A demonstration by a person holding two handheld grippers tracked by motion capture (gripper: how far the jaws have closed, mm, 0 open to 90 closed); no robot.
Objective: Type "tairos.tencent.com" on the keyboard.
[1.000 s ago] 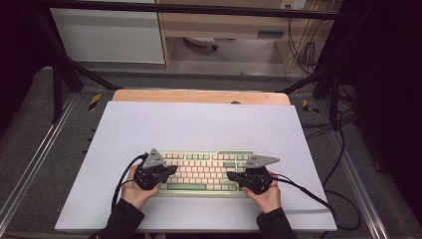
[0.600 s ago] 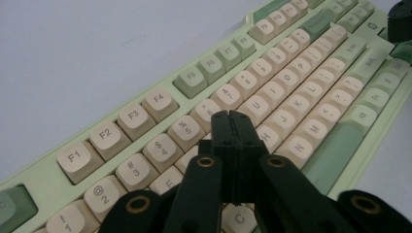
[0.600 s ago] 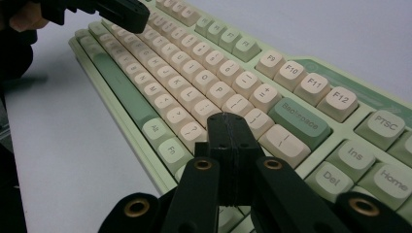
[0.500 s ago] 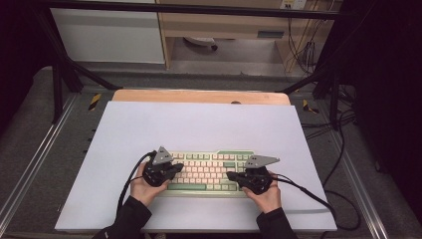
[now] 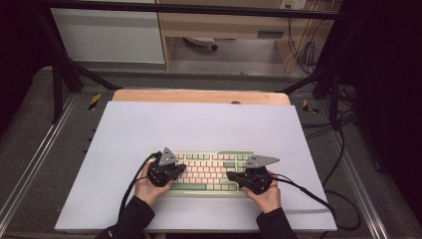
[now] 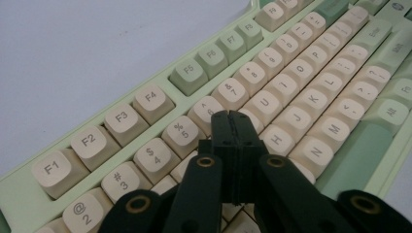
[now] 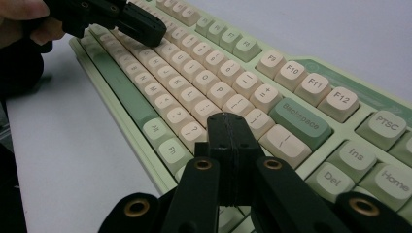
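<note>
A pale green keyboard [image 5: 211, 172] with cream keys lies on the white mat near the front edge. My left gripper [image 5: 178, 170] hangs over the keyboard's left part, held by a hand. Its jaws are shut with nothing between them, and the tips [image 6: 233, 117] sit just above the keys near 6 and Y. My right gripper [image 5: 232, 176] hangs over the right part, also shut and holding nothing. Its tips [image 7: 227, 119] are above the keys left of Backspace [image 7: 300, 122]. The left gripper [image 7: 141, 24] shows far off in the right gripper view.
The white mat [image 5: 199, 129] covers a wooden table whose back edge [image 5: 199, 96] shows. Cables [image 5: 318, 196] trail from both grippers across the mat. Metal rails [image 5: 30, 169] flank the table, and a cabinet [image 5: 109, 35] stands behind it.
The left hand and its gripper have moved right and slightly forward, further over the keyboard's left keys. The right gripper has stayed in place.
</note>
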